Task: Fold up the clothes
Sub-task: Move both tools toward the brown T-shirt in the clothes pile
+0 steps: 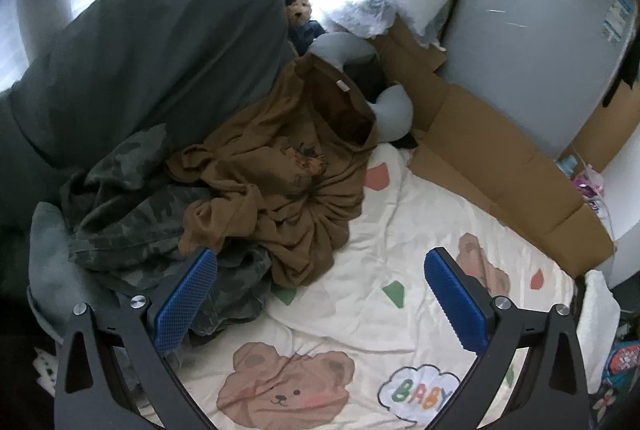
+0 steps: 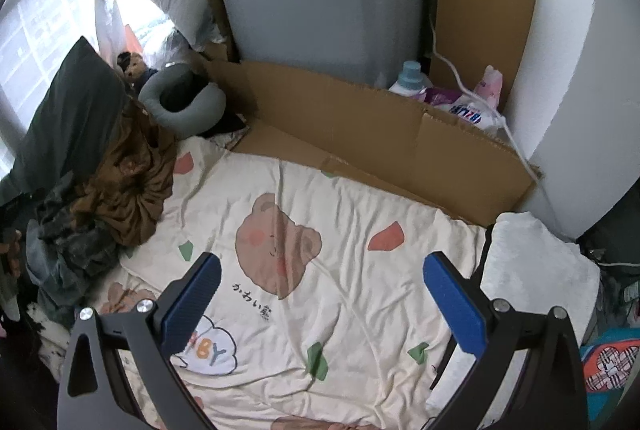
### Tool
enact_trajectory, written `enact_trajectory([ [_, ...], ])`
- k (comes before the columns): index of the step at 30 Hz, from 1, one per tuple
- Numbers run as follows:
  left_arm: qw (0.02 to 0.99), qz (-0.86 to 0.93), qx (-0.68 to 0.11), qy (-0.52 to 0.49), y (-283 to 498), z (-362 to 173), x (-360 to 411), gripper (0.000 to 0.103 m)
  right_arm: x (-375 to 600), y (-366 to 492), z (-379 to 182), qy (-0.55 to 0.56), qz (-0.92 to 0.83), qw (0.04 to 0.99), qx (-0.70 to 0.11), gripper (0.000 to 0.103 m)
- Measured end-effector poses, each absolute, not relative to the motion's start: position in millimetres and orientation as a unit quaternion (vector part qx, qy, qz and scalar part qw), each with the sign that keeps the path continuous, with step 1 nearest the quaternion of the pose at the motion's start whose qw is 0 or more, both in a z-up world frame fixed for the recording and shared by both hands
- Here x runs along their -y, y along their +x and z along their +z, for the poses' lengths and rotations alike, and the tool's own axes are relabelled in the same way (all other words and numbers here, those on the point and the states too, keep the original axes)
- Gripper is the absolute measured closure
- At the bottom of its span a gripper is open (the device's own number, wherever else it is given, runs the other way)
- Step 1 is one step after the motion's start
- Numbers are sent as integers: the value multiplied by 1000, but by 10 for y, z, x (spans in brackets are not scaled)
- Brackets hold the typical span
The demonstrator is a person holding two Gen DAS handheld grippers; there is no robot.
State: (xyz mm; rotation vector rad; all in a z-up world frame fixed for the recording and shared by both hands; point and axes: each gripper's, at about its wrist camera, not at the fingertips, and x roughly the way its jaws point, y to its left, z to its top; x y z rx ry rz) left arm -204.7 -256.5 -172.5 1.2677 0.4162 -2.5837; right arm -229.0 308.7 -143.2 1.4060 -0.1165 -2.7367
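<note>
Left gripper (image 1: pixel 320 294) is held wide open, nothing gripped. Crumpled brown shirt (image 1: pixel 280 182) is piled just ahead-left of it, on camo garment (image 1: pixel 132 214), at the bear-print sheet (image 1: pixel 360 310) edge. Right gripper (image 2: pixel 322 294) is also spread wide, empty, over bare sheet; the pile is seen far left.

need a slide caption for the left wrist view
Open left gripper hovers over a bear-print blanket, facing a crumpled brown shirt atop camouflage clothing beside a dark pillow.
</note>
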Motion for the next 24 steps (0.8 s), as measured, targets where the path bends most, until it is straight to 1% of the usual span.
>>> enact_trajectory([
  [4, 125, -880, -144, 436, -2094, -1965, 2641, 0, -3112, -2304, -1624, 464, -882, 53, 60, 2],
  [11, 133, -880, -148, 431, -2098, -2341, 2726, 0, -3021, -2336, -1992, 471, -877, 75, 57, 3],
  [17, 135, -882, -157, 423, -2071, -2605, 2663, 0, -2918, -2347, -2286, 476, -873, 89, 54, 8],
  [19, 135, -880, -161, 426, -2082, -2686, 2626, 0, -2890, -2354, -2365, 483, -868, 102, 60, 13],
  [24, 123, -880, -166, 428, -2148, -2926, 2480, 0, -2807, -2364, -2573, 492, -860, 121, 61, 15],
])
